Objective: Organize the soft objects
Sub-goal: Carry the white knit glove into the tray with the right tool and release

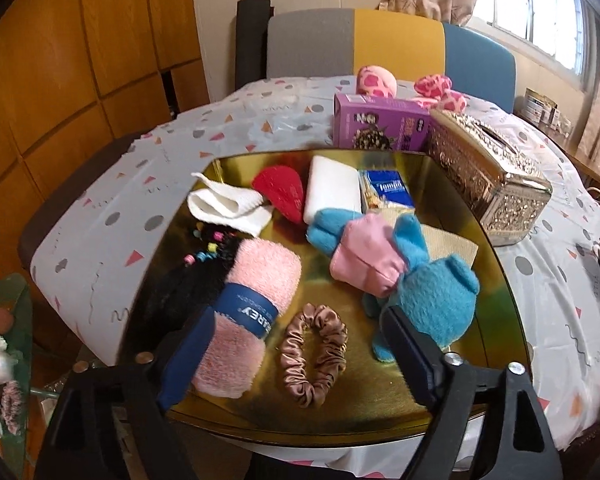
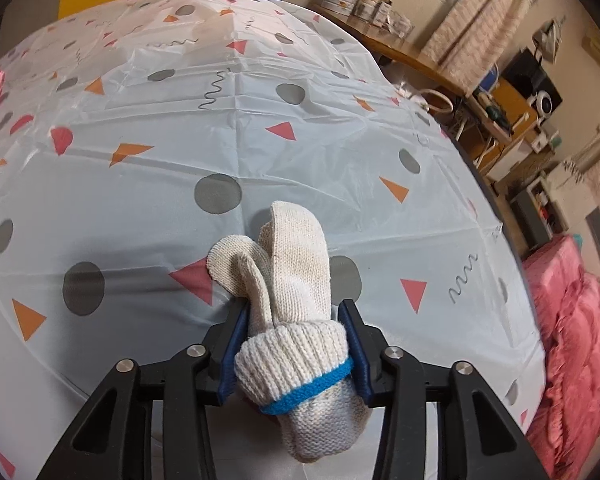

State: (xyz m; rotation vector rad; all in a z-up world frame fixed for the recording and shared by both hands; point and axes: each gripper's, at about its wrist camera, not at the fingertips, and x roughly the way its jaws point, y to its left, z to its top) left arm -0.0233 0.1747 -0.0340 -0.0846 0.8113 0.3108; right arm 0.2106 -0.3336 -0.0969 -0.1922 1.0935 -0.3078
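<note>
Gloves [image 2: 296,320] sat clamped between the right gripper's [image 2: 294,344] pads above the tablecloth [image 2: 140,200]; the left gripper [image 1: 296,360] gaped empty.

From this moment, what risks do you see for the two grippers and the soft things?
1. The right gripper pinches only the folded cuff of the white glove; it may slip out.
2. The open left gripper hangs low over the crowded gold tray; its fingers may snag the scrunchie or the pink towel.

Towel roll [image 1: 256,316] left of scrunchie [image 1: 314,354] on tray [image 1: 488,280], plush toy [image 1: 412,280] right, tissue box [image 1: 488,176] behind.
</note>
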